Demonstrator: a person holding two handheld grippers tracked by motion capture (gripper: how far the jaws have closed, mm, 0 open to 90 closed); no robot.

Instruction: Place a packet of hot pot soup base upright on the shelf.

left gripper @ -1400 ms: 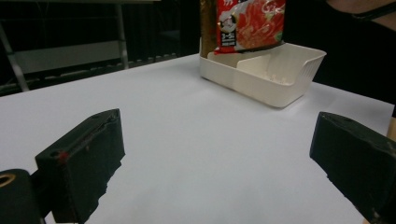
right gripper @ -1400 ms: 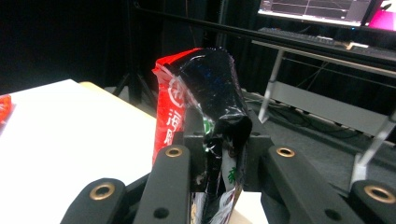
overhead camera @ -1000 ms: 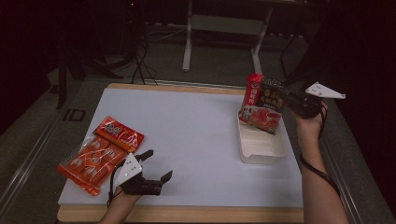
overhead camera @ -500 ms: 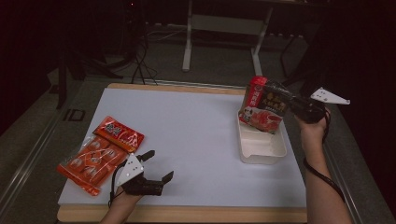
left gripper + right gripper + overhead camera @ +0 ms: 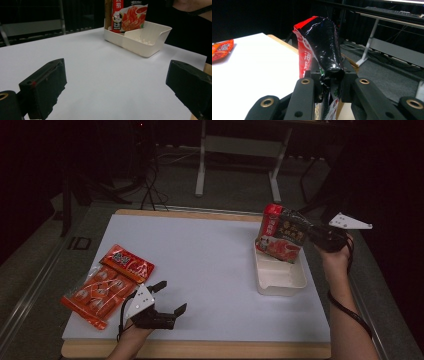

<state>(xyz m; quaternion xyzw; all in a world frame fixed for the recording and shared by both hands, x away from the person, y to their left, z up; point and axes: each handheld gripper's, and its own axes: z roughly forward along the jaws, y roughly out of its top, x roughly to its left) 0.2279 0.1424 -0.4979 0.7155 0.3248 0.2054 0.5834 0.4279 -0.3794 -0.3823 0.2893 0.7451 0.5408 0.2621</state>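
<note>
Dark room, grey floor, metal stand legs behind; white table (image 5: 210,265) with a wooden edge in the middle of the high view. Right gripper (image 5: 309,233) sits at the right side of the table, above the far end of the white tray (image 5: 280,281), jaws pointing left. It is clamped on the red-and-black sauce packet (image 5: 281,233); in the right gripper view the packet's edge is pinched between the two jaws and the crumpled black back of the packet (image 5: 325,50) rises straight ahead of them. Packet is held in the air, roughly upright with a tilt, printed face toward the person, its lower edge at or just inside the far end of the tray; in the left gripper view the packet (image 5: 126,15) shows at the tray's far compartment (image 5: 140,37), touching or not I cannot tell.

Left gripper (image 5: 170,300) rests low at the near left of the table, jaws spread wide with nothing between them, bare white table between them in the left gripper view. Orange snack packet (image 5: 107,282) lies flat on the table just left of it, not touched; its corner (image 5: 222,50) shows far left in the right gripper view.

Against the earlier frames: the grip on the sauce packet is unchanged, the packet hangs in much the same spot over the tray's far end, only a slight shift in tilt. Left gripper and the orange packet lie as before
</note>
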